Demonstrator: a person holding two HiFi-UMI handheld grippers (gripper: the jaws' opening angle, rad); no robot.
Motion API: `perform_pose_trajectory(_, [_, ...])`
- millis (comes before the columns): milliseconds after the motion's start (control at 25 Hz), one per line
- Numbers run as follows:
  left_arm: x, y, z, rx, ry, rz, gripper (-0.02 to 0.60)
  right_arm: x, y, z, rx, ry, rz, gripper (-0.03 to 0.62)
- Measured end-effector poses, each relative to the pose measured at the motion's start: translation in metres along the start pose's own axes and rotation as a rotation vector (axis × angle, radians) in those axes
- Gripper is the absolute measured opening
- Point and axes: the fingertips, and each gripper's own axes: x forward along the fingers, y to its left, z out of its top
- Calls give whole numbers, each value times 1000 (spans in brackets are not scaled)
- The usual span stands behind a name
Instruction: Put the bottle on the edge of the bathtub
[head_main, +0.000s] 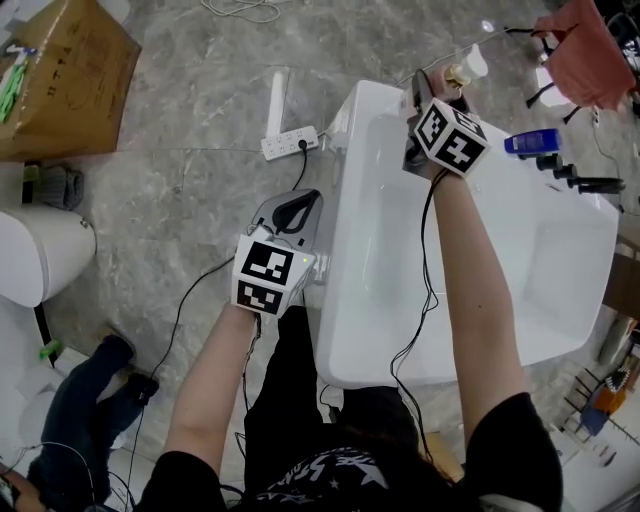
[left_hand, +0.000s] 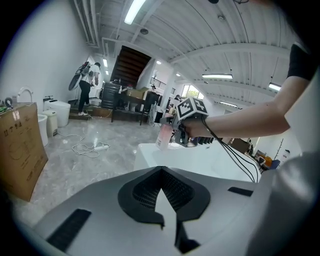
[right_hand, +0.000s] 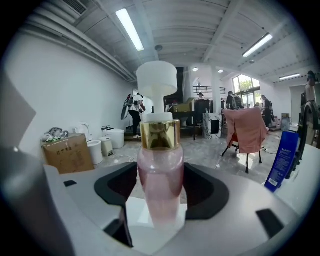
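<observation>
A pink bottle (right_hand: 160, 170) with a gold collar and a white pump head stands upright on the white rim of the bathtub (right_hand: 134, 212), between the jaws of my right gripper (right_hand: 159, 192). The jaws stand wide and I see no squeeze on the bottle. From the head view the right gripper (head_main: 437, 92) is at the bathtub's (head_main: 345, 200) far left corner, and the bottle (head_main: 458, 75) shows just beyond it. My left gripper (head_main: 298, 205) hangs beside the tub's left wall, shut and empty. Its own view has the jaws (left_hand: 162, 187) closed and the bottle (left_hand: 164, 136) far ahead.
A blue bottle (head_main: 532, 143) and a black faucet (head_main: 585, 183) sit on the tub's far right rim. On the floor lie a white power strip (head_main: 290, 143) with cables, a cardboard box (head_main: 60, 75) and a toilet (head_main: 35, 255). Pink cloth (head_main: 590, 50) drapes over a chair.
</observation>
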Motion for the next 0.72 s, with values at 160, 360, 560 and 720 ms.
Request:
perform_pose_trajectory(160, [-8, -12, 2, 1, 8, 12, 15, -23, -3, -8, -17, 41, 17, 284])
perform_pose_trajectory(360, [-32, -36, 16, -34, -20, 37, 15, -69, -6, -21, 11, 82, 55, 285])
perform_pose_trajectory(560, [-54, -75, 33, -26, -32, 90, 15, -126, -11, -17, 44, 94, 136, 284])
perform_pose_trajectory(720, [-75, -118, 48, -13, -46, 112, 15, -175, -16, -14, 71, 135, 202, 284])
